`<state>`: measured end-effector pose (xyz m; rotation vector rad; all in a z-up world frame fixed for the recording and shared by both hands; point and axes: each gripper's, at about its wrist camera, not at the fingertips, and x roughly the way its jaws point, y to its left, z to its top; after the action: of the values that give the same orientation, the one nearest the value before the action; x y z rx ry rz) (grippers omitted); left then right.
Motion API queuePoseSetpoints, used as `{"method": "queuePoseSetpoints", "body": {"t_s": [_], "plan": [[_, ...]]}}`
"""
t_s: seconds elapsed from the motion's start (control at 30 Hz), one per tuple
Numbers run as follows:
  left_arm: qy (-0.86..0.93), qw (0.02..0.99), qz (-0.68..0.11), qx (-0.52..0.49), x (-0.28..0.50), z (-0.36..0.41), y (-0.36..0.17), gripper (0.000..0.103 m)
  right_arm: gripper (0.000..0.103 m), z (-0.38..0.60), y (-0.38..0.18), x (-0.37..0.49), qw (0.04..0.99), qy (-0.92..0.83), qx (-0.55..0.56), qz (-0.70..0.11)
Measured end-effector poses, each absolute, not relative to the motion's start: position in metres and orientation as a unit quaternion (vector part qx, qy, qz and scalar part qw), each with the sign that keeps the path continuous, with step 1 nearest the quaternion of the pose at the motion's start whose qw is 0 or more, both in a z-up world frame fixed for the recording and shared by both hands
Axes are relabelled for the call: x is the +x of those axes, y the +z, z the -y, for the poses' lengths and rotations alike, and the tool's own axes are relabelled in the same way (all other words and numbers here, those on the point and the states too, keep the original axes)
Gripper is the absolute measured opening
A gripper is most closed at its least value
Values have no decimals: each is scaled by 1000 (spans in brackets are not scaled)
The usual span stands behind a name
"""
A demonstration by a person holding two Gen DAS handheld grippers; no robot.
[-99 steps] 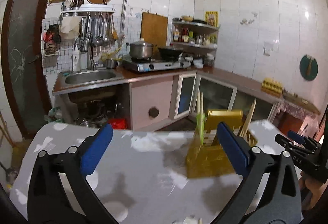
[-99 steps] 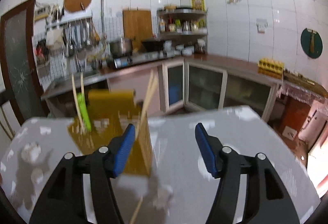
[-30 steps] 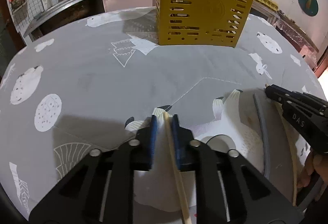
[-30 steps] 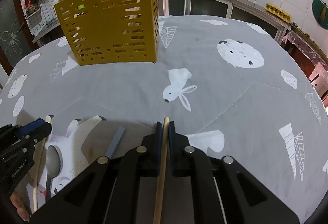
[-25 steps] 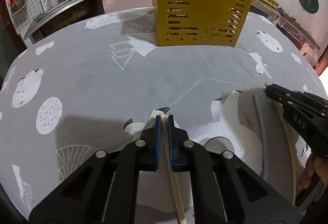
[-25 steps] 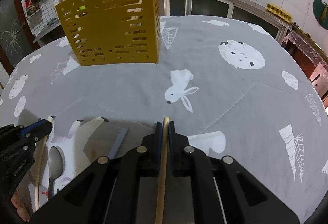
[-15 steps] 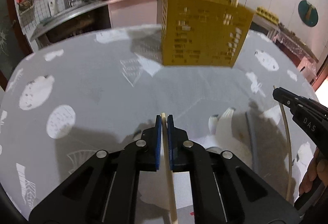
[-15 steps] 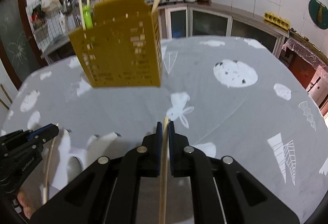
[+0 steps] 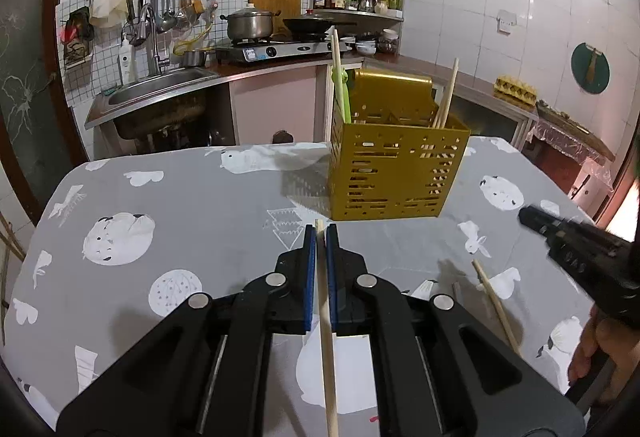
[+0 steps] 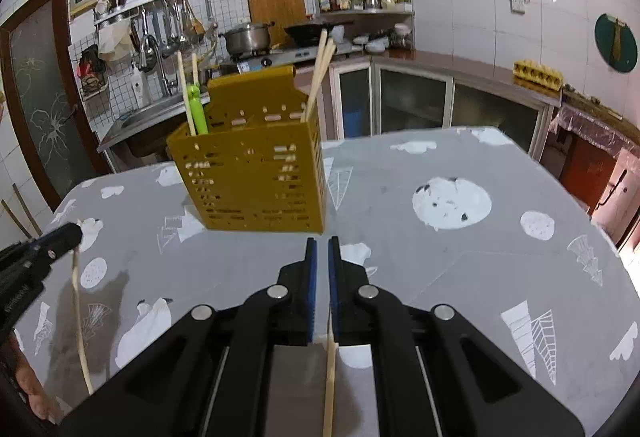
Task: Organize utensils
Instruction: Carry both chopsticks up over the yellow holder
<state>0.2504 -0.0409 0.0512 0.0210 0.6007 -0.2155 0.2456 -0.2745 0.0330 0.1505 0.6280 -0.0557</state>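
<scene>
- While the left gripper (image 9: 320,237) hangs above the grey patterned tablecloth (image 9: 192,205), its blue pads are pressed together on a wooden chopstick (image 9: 327,337), whose tip just clears the pad ends and whose shaft runs back toward the camera.
- Beyond that gripper in the left wrist view, the yellow utensil caddy (image 9: 396,173) stands upright on the tablecloth, holding a green-handled utensil (image 9: 343,97) and pale sticks in its left corner and more chopsticks (image 9: 446,97) leaning in its right corner.
- To the right of the caddy and nearer the camera, the right gripper (image 9: 532,217) reaches in with a second chopstick (image 9: 496,309) slanting down beneath it.
- In the right wrist view, the right gripper (image 10: 322,243) has its pads nearly closed; that chopstick (image 10: 330,377) shows below the pads at their rear end, so the grip sits well back from the tips.
- Just ahead of those pads and slightly left, the caddy (image 10: 252,181) stands with its sticks (image 10: 320,69) rising from the right corner.
- Left of the caddy, the left gripper (image 10: 72,233) carries its chopstick (image 10: 80,325), hanging down over the cloth.
</scene>
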Motion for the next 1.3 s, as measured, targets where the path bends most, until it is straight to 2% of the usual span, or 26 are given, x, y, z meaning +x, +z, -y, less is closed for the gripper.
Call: {"method": "queuePoseSetpoints", "body": {"t_s": [0.13, 0.17, 0.2, 0.27, 0.37, 0.5, 0.63, 0.67, 0.7, 0.97, 1.3], "plan": [[-105, 948, -302, 9, 256, 40, 48, 4, 8, 274, 12, 253, 940, -30, 66, -334], [-104, 946, -305, 9, 258, 39, 46, 4, 17, 274, 6, 255, 936, -30, 67, -344], [-103, 945, -310, 8, 260, 38, 42, 4, 35, 275, -1, 258, 933, -34, 65, -353], [-101, 943, -317, 5, 264, 37, 37, 4, 47, 275, -10, 259, 930, -41, 59, -359], [-101, 939, -328, 0, 269, 35, 31, 4, 44, 275, -20, 266, 924, -48, 49, -377], [-101, 937, -335, -1, 274, 33, 25, 4, 28, 276, -34, 278, 910, -44, 50, -410], [-101, 937, -335, -1, 274, 33, 24, 4, 23, 271, -40, 285, 904, -47, 36, -423], [-101, 937, -335, 0, 274, 34, 24, 4, 17, 269, -40, 287, 903, -50, 31, -426], [-101, 937, -335, -1, 274, 34, 24, 4, 6, 269, -40, 287, 902, -51, 30, -428], [-104, 941, -321, -2, 269, 36, 29, 4, 5, 276, -19, 275, 914, -45, 55, -399], [-110, 952, -286, -4, 252, 39, 49, 4, 5, 288, 42, 232, 953, -33, 95, -287]]}}
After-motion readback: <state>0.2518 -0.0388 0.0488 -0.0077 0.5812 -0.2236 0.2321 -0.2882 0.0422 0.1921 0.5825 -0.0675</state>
